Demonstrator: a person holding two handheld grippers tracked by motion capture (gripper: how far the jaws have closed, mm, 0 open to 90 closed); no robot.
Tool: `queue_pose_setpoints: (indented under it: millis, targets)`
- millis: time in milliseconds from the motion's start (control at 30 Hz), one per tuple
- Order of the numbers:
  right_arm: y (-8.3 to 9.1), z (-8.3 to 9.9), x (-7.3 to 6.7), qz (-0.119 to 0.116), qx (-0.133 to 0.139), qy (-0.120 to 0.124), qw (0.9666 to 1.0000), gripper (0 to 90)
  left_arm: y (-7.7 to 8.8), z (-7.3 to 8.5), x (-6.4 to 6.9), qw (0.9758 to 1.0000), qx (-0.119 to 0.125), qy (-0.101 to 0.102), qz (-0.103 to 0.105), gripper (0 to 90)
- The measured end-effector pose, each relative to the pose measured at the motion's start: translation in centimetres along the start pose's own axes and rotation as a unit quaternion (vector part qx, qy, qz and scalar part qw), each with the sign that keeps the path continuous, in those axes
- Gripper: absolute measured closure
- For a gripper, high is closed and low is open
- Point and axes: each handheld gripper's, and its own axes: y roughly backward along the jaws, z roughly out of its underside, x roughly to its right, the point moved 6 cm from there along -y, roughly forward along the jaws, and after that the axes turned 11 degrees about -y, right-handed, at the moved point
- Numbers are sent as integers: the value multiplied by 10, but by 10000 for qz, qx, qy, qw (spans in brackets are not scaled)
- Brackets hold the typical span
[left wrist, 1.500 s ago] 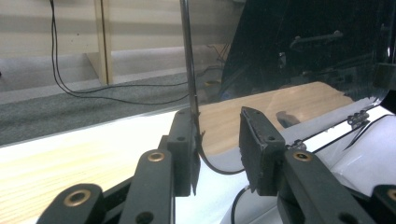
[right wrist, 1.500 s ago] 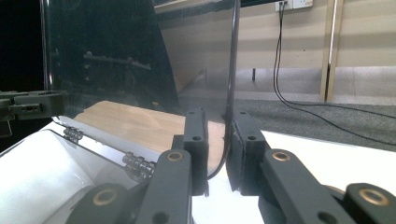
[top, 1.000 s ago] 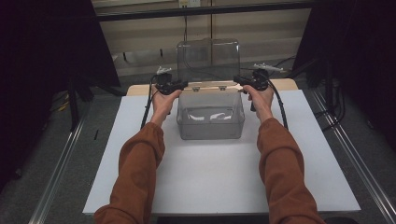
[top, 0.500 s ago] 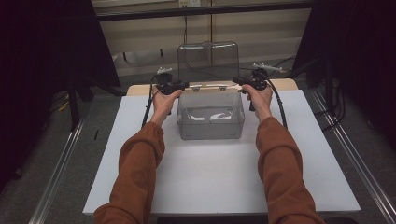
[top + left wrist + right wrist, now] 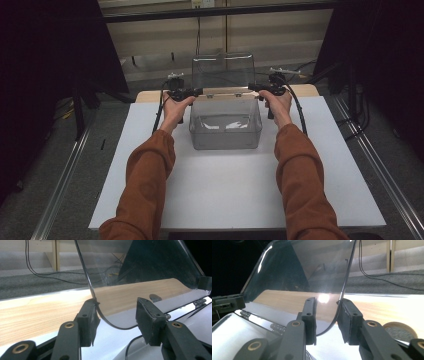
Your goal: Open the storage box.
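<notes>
A clear plastic box (image 5: 226, 127) sits on the white board, and its hinged lid (image 5: 223, 70) stands upright at the back. My left gripper (image 5: 192, 92) is at the lid's lower left corner and my right gripper (image 5: 255, 89) at its lower right. In the left gripper view the lid's edge (image 5: 140, 267) runs between the jaws of the left gripper (image 5: 117, 315), resting against one pad (image 5: 88, 315) and well apart from the other. The right gripper (image 5: 327, 315) straddles the lid (image 5: 307, 267) the same way. Both sets of jaws have just been opening.
The white board (image 5: 225, 200) lies on a wooden tabletop (image 5: 145, 96). Metal rails (image 5: 65, 180) run along both sides on the floor. Cables trail behind the table. The box's hinges (image 5: 277, 327) sit along its back rim.
</notes>
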Motion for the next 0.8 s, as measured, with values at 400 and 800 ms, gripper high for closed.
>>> queue_pose_setpoints:
  millis: [400,800]
  targets:
    - [0,0,0,63,-72,28,10000,666,-1,0,-1,10000,-58,38,13,513]
    - [-2,2,1,118,-98,-18,9999,640,-2,1,-1,9999,-89,99,-35,503]
